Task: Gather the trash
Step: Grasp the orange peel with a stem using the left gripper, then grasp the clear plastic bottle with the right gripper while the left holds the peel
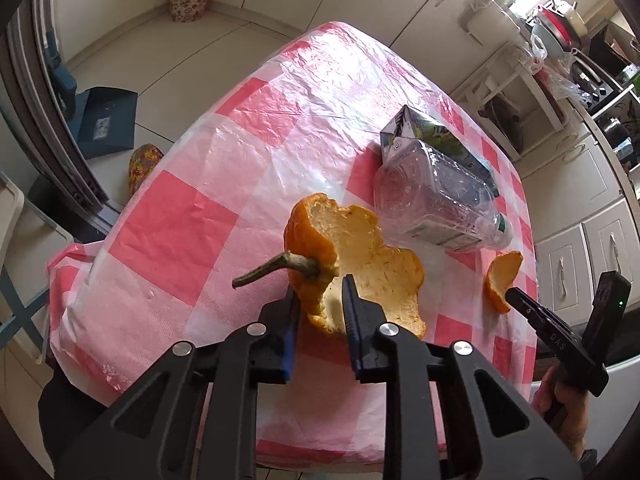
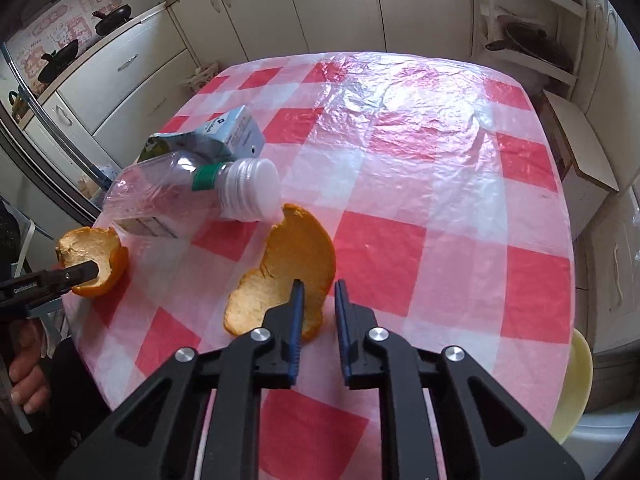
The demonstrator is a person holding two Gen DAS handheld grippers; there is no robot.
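Small kitchen, checkered desk (image 2: 400,184): left tool (image 1: 320,300) pinches the stemmed orange peel (image 1: 360,248) at six o'clock; right tool (image 2: 318,300) narrow, straddling another peel's (image 2: 288,264) edge for pickup.

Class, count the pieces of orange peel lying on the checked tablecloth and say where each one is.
2. The peel with the stem sits between the left gripper fingers; the smaller peel lies at the right gripper, beside the bottle. None seems hidden.

The carton (image 1: 432,136) at right of centre is largely hidden behind the plastic bottle (image 1: 436,196). Print on the bottle's label is too small to read. The hand (image 1: 560,412) at lower right is cut off by the frame edge.
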